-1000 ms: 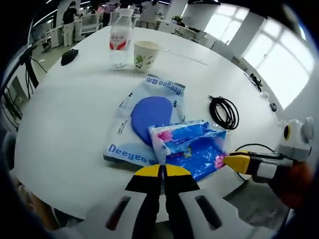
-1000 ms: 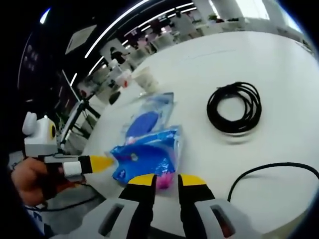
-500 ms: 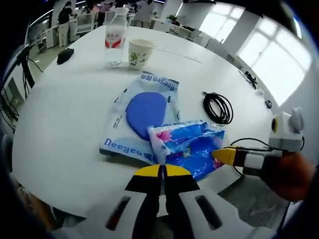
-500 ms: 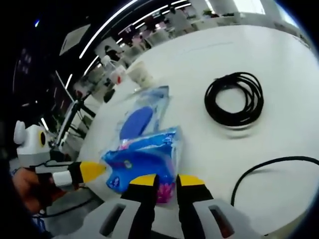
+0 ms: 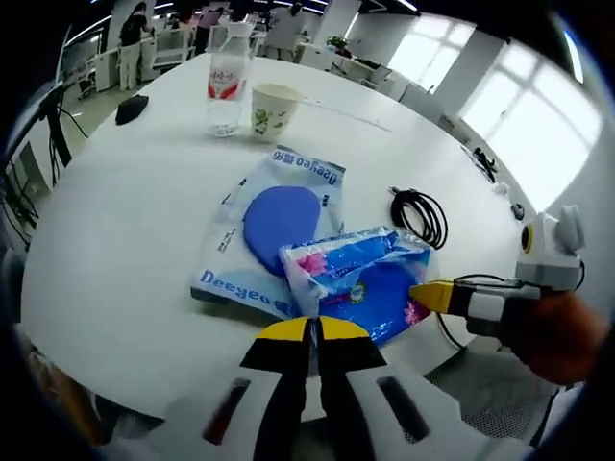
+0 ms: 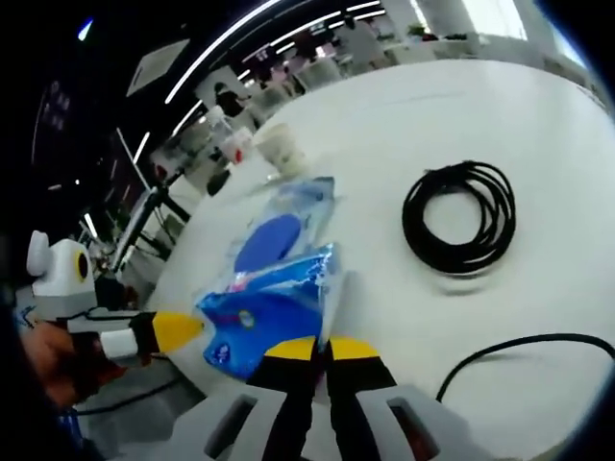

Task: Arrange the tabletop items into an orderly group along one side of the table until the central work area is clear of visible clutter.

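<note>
Blue tissue pack pinched from two ends near the tabletop edge

In the left gripper view the left tongs (image 5: 312, 331) sit closed at 6 o'clock on the blue tissue pack (image 5: 357, 279), and the right tongs (image 5: 430, 295) meet its far end at 3 o'clock. In the right gripper view the right tongs (image 6: 322, 351) are pressed together on the pack's corner (pink trim hidden). The pack overlaps a Deeyeo bag (image 5: 274, 230); a coiled black cable (image 6: 459, 216), bottle (image 5: 227, 84) and paper cup (image 5: 271, 110) stand apart on the white tabletop (image 5: 115, 221).
</note>
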